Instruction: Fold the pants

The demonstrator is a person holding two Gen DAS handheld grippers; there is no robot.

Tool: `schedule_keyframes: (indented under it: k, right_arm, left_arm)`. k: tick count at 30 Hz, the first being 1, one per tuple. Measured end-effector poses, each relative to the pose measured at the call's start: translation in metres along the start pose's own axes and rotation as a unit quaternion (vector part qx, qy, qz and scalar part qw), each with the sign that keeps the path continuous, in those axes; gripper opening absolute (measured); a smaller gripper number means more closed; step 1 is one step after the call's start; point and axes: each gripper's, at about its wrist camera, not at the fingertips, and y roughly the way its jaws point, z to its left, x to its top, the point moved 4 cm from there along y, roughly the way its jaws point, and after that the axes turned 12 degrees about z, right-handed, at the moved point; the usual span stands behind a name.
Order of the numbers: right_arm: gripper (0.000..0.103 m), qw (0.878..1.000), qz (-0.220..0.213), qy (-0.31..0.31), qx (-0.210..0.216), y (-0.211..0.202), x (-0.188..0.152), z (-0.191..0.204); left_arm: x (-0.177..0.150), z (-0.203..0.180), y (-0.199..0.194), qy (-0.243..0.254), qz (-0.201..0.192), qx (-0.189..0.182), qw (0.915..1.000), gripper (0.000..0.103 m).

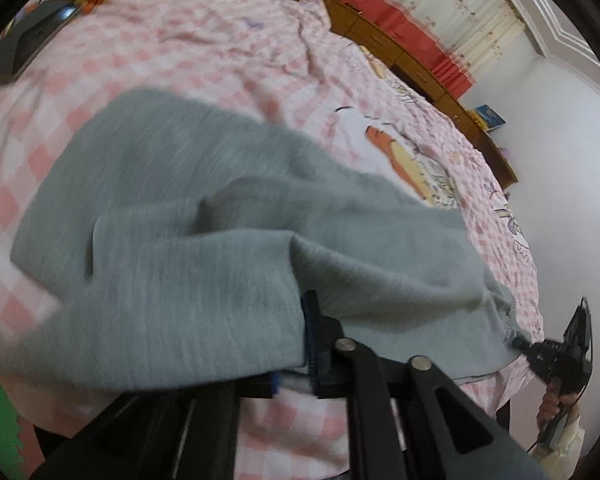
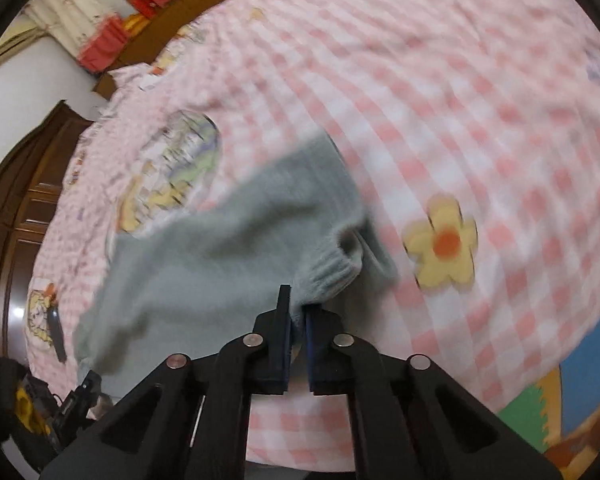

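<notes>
Pants [image 1: 172, 248] of soft grey-green knit, finely ribbed at the cuff, hang in thick folds just ahead of both tools over a bed sheet [image 1: 204, 44] of pink-and-white checked cotton printed with cartoon figures. The left hand-held gripper [image 1: 300, 344] is clamped on one edge of the fabric, which drapes over its black fingers. The right hand-held gripper [image 2: 298, 320] has its blue-padded jaws pinched on the ribbed cuff [image 2: 332, 272]. Beyond the left one, far left, lies a flat dark tablet-like slab [image 1: 28, 40]; beyond both, a brown wooden headboard [image 1: 384, 40] carries red boxes [image 1: 400, 12]. Right of the right gripper, a yellow flower [image 2: 444, 240] is printed on the sheet.
</notes>
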Motion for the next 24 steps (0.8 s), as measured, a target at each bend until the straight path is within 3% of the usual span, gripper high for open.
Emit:
schedule_keyframes:
  k: [4, 8, 11, 15, 19, 21, 24]
  right_arm:
    - [0.005, 0.998, -0.039, -0.049, 0.020, -0.031, 0.030, 0.035]
    - [0.005, 0.984, -0.134, -0.117, 0.007, -0.069, 0.023, 0.055]
    - [0.005, 0.989, -0.100, -0.109, -0.017, -0.042, 0.009, 0.031]
    - [0.005, 0.996, -0.014, -0.074, -0.042, 0.021, -0.011, -0.015]
    - [0.005, 0.997, -0.002, -0.064, -0.035, 0.033, -0.019, -0.033]
    - [0.006, 0.997, 0.005, -0.065, -0.035, 0.031, -0.017, -0.033]
    - [0.013, 0.994, 0.017, -0.086, -0.071, 0.031, -0.019, -0.024]
  left_arm:
    - [0.025, -0.026, -0.027, 0.041, -0.031, -0.006, 0.9987, 0.006]
    - [0.050, -0.049, -0.068, 0.076, -0.089, -0.014, 0.9931, 0.006]
    - [0.047, -0.046, -0.081, 0.087, -0.099, -0.010, 0.9913, 0.006]
    - [0.022, -0.017, -0.046, 0.059, -0.036, 0.002, 0.9976, 0.006]
    - [-0.015, 0.014, -0.007, 0.023, 0.022, 0.026, 0.9992, 0.007]
    - [-0.023, 0.019, 0.000, 0.021, 0.033, 0.034, 0.9987, 0.013]
    - [-0.024, 0.022, -0.004, 0.024, 0.031, 0.048, 0.9981, 0.025]
